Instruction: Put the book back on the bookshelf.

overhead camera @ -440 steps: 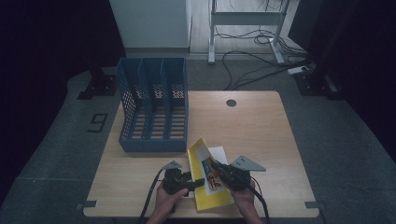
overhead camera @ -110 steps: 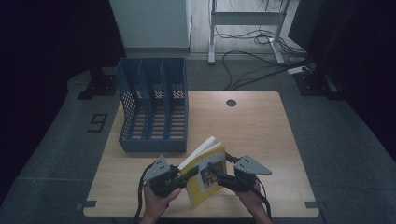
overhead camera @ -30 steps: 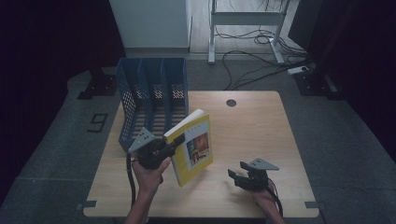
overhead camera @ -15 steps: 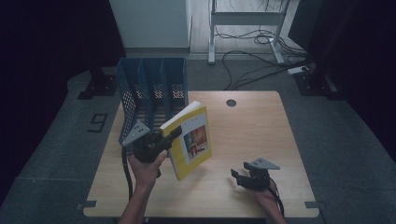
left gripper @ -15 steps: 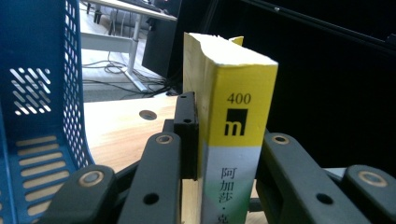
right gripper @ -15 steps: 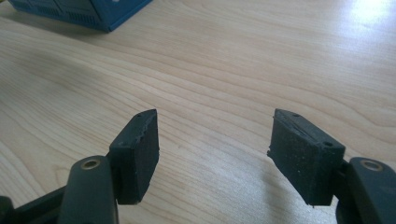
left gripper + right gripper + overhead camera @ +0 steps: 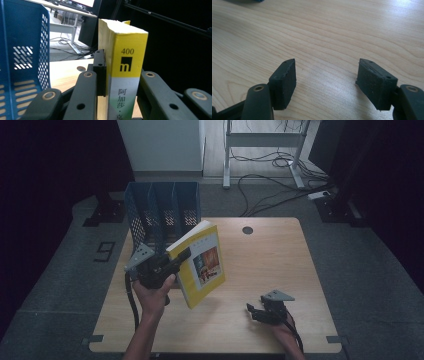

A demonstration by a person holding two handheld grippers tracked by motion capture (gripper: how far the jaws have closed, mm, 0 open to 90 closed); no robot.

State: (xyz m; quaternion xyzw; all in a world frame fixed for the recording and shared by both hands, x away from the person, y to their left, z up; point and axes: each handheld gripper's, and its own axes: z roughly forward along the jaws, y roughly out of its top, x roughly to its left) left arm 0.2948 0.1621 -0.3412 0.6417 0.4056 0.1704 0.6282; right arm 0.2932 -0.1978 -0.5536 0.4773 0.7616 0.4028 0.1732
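Note:
A thick yellow paperback book [image 7: 200, 262] is held upright in the air above the table's left half, cover facing right. My left gripper [image 7: 175, 259] is shut on its spine edge. In the left gripper view the book's spine [image 7: 126, 67], marked "400", stands clamped between the two jaws. A blue three-slot file holder [image 7: 162, 215] stands just behind and left of the book, with its perforated wall [image 7: 22, 55] close by in the left gripper view. My right gripper [image 7: 254, 312] rests low near the table's front right, open, with bare wood between its fingertips [image 7: 284, 80].
The light wooden table [image 7: 270, 265] has a round cable hole [image 7: 247, 230] near its back edge. Behind the table on the floor are a desk frame [image 7: 265, 145], loose cables and a power strip [image 7: 320, 195].
My left gripper has lifted the book up and back toward the file holder. The right gripper, which held the book earlier, has let go and dropped to the table's front right.

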